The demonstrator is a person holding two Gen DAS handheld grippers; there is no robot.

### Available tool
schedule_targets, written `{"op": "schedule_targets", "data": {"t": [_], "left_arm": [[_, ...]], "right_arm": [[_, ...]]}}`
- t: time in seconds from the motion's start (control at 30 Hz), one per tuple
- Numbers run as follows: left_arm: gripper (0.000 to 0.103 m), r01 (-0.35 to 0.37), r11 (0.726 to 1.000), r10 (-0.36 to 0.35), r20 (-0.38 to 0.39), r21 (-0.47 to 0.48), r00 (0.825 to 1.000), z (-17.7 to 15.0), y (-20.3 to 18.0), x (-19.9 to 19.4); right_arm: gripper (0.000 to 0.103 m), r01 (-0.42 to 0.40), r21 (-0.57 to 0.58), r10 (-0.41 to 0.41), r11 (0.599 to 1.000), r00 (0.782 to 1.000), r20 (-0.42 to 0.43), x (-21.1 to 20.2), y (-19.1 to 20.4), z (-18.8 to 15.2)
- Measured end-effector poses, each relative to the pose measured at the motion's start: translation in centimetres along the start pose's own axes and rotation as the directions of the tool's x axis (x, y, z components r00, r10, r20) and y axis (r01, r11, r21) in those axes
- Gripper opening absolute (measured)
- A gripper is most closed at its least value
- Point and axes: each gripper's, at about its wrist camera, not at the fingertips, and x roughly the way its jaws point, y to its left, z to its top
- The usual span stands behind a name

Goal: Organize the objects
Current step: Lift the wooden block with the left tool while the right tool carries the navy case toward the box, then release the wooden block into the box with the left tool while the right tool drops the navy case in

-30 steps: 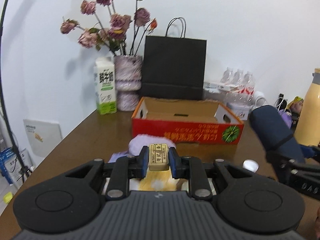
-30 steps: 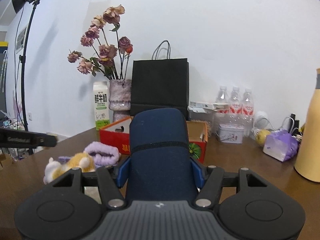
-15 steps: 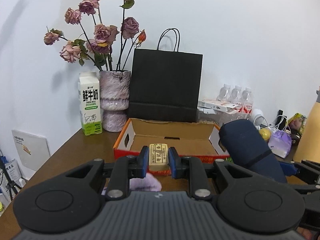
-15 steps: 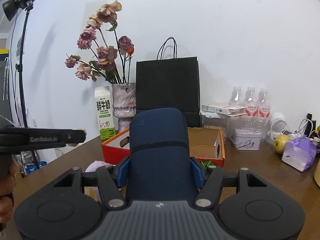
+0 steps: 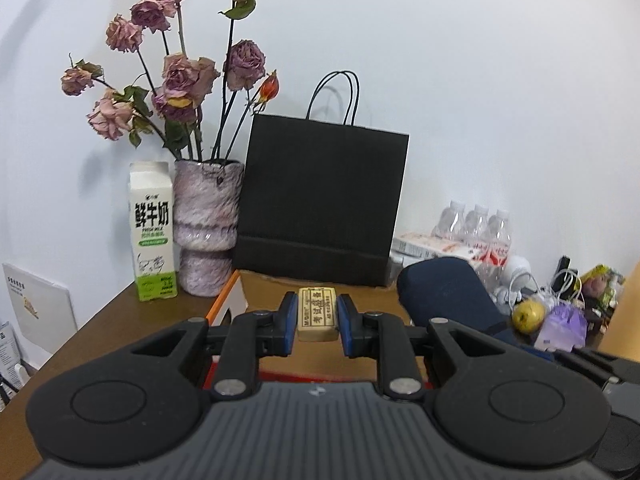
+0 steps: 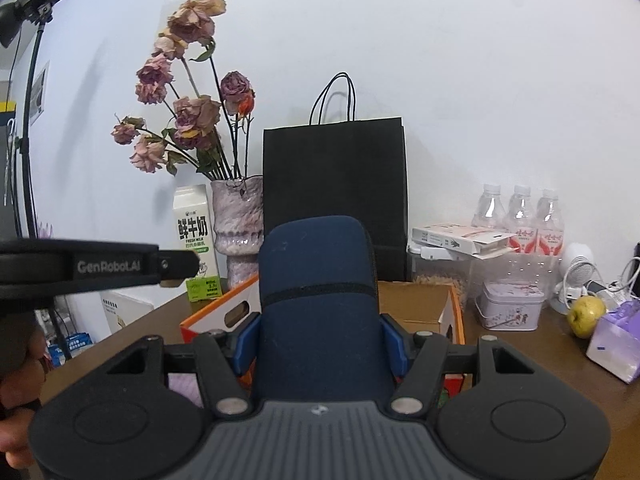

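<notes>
I have the left gripper (image 5: pixel 317 320) clamped tight on a small tan rectangular eraser with printed characters (image 5: pixel 317 314), its long axis pointing forward. The right gripper (image 6: pixel 320 344) is pinched about half open on a dark blue fabric case with a black zip band (image 6: pixel 318 300), standing up between the jaws. The open red-and-orange cardboard box (image 6: pixel 450 312) lies straight ahead, just below both; I judge the left nearer. Only the right view shows the box's far wall and handle slot.

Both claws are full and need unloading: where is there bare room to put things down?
The box floor looks bare behind the case. Bare table lies left of the box, before the milk. At right, only a strip before the tin and apple; behind them it is crowded.
</notes>
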Motion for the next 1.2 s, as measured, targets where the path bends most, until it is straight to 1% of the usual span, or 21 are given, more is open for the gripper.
{"op": "schedule_targets", "data": {"t": [0.2,0.37,0.53,0.97,1.2], "left_arm": [[0.022,-0.007,1.0,0.007,0.003,-0.013,1.0,1.1,0.0,2.8],[0.022,-0.014,1.0,0.014,-0.003,-0.018,1.0,1.5,0.2,4.7],[0.022,-0.019,1.0,0.018,-0.03,-0.019,0.999,1.6,0.3,6.7],[0.022,-0.07,0.997,0.068,-0.089,-0.02,0.994,1.1,0.5,11.0],[0.022,-0.092,0.995,0.087,-0.143,-0.033,0.986,0.4,0.6,13.3]], "right_arm": [[0.061,0.004,0.009,-0.004,1.0,1.0,-0.002,2.4,-1.1,1.0],[0.061,0.011,0.024,-0.01,1.0,1.0,-0.022,4.6,-2.1,1.4],[0.061,0.011,0.021,-0.01,1.0,0.999,-0.038,6.6,-2.5,1.6],[0.061,0.029,0.021,-0.027,0.999,0.996,-0.084,11.2,-3.3,1.6],[0.061,0.055,0.029,-0.051,0.998,0.993,-0.111,13.4,-4.2,1.2]]}}
